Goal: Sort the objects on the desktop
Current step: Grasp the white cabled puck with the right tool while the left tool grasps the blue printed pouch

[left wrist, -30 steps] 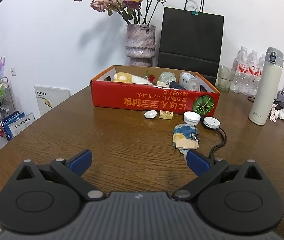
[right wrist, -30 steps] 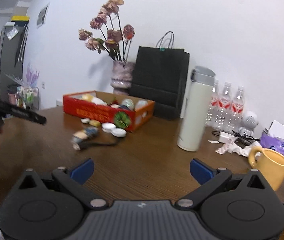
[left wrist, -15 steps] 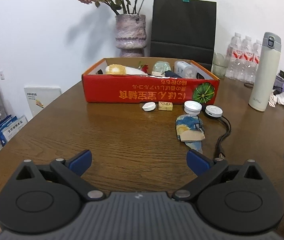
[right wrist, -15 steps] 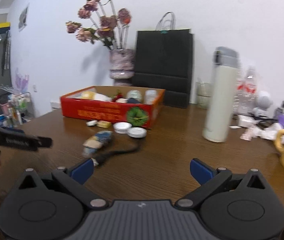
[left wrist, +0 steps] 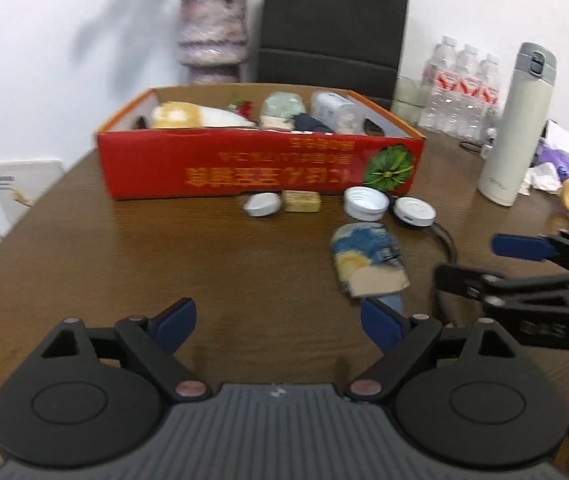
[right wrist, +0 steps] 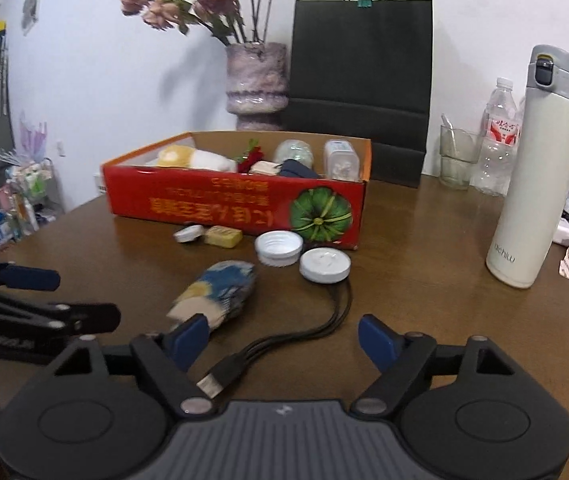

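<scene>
Your L gripper [left wrist: 278, 322]: jaws spread wide, nothing btwn them, held low and level. Your R gripper [right wrist: 284, 338]: jaws likewise wide apart, gripping nothing, level; it sits just right of L's jaws, fingers pointing the same way.

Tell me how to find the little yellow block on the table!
Find the big red cardboard box on the brown table. Just in front of its long printed side sits the yellow block, touching a small white oval thing. It is the only boxy yellow piece; the two white lids nearby are round.
</scene>
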